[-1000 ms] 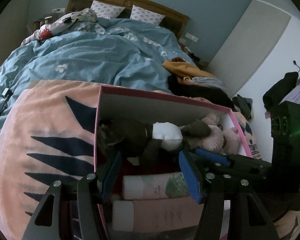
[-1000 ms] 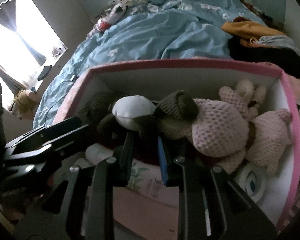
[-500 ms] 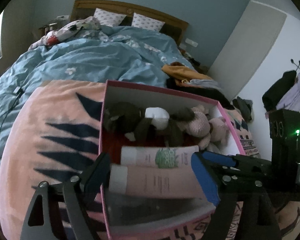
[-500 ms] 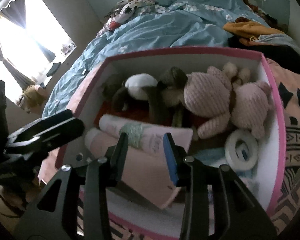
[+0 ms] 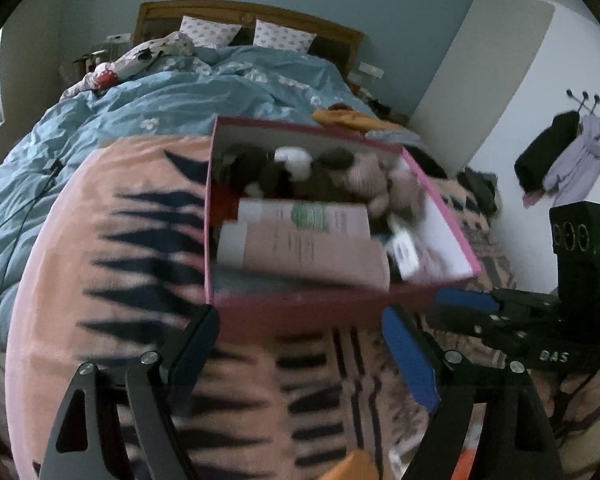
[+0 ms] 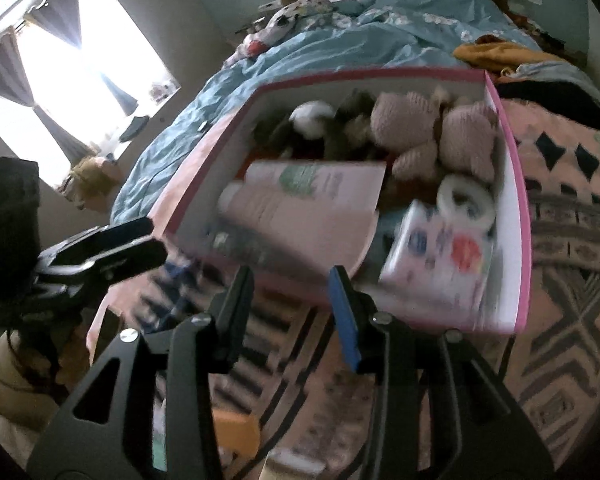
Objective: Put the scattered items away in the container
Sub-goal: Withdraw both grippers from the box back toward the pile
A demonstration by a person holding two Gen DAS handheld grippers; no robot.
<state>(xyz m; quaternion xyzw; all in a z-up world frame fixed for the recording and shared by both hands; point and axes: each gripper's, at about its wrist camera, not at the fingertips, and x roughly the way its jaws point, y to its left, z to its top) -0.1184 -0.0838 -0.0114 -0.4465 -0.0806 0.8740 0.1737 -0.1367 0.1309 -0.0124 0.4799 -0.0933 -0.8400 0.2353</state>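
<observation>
Box [image 6: 512, 216] on bed packed w/ toys, tubes. Left tool [image 5: 300, 344] apart, empty — right tool [image 6: 290, 304] opening, empty; both clear of the box.

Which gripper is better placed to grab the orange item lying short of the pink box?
Left, probably: the left gripper is wide open and empty, with the orange item centred between its fingers. The right gripper is empty too, jaws narrower and opening.
</observation>
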